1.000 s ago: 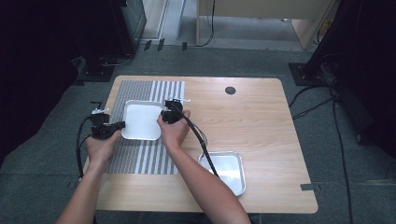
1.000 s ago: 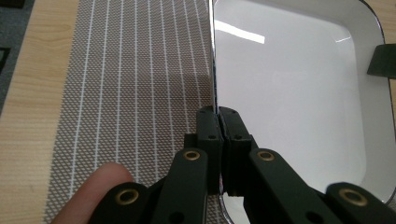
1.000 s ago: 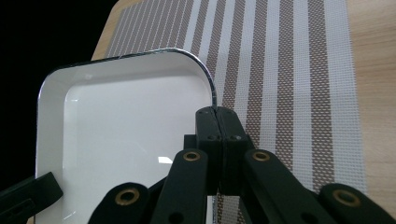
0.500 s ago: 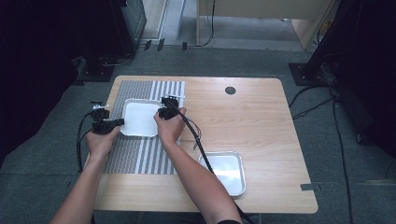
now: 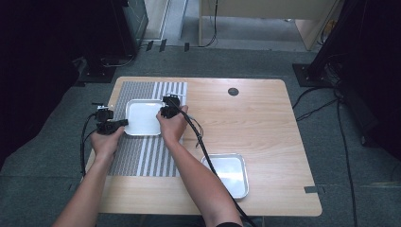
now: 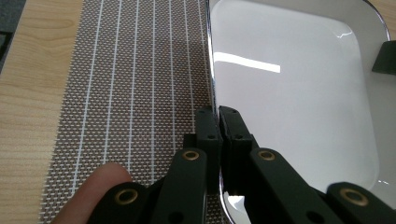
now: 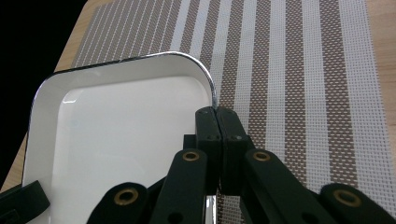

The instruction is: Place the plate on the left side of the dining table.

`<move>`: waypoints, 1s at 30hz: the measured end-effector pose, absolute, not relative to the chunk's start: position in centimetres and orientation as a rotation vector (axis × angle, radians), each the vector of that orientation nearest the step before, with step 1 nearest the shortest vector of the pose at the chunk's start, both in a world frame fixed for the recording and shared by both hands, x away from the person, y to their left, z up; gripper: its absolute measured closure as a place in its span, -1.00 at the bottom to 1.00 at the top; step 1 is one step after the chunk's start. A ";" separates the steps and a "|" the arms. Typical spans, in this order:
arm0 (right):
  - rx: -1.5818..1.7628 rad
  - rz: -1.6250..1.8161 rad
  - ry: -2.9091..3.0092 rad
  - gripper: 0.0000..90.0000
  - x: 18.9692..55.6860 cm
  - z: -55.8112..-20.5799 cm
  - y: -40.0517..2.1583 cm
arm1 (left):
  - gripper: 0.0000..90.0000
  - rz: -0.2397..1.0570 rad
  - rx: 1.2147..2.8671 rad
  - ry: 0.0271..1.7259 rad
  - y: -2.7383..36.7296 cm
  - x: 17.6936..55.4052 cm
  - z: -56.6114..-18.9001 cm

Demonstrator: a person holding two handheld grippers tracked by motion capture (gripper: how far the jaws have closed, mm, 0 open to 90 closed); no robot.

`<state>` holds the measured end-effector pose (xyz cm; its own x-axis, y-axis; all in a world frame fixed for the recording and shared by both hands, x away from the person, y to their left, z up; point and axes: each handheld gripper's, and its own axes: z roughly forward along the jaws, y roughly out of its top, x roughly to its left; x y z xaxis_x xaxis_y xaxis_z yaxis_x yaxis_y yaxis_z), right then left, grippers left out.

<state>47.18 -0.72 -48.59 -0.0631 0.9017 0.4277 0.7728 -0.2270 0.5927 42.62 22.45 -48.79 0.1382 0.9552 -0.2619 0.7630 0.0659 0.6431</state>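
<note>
A white square tray (image 5: 142, 116) with a thin metal rim lies over the far end of the striped placemat (image 5: 142, 156). My left gripper (image 5: 124, 122) is shut on the tray's left rim, and in the left gripper view the gripper (image 6: 218, 112) pinches the rim of the tray (image 6: 299, 93) between its jaws. My right gripper (image 5: 163, 112) is shut on the opposite rim; the right gripper view shows it (image 7: 216, 112) clamped near a rounded corner of the tray (image 7: 121, 126). The tray is empty. I cannot tell whether it rests on the mat.
A second, shiny metal tray (image 5: 245, 176) sits empty near the table's front right. A round dark cable hole (image 5: 233, 91) is at the far middle. The right gripper's cable (image 5: 203, 146) trails across the bare wood. The table's left edge is close to my left hand.
Both hands have shifted the white tray a little left and away and lowered it toward the mat. Both grips on the rim are unchanged.
</note>
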 end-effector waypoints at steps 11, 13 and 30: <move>1.996 1.151 1.872 1.00 47.5 -48.9 -0.6 | 0.95 0.360 1.749 1.668 22.4 42.6 -49.0; 1.994 1.149 1.878 0.99 47.5 -49.0 -0.7 | 0.95 0.356 1.751 1.667 22.4 42.7 -49.1; 1.990 1.130 1.912 0.96 47.3 -49.6 -0.3 | 0.94 0.346 1.751 1.697 22.8 42.8 -49.4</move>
<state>47.35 -0.32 -49.57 -0.1024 0.9103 0.4010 0.7903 -0.1704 0.5886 42.76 22.76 -49.40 0.1208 0.9594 -0.2550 0.7830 0.0658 0.6185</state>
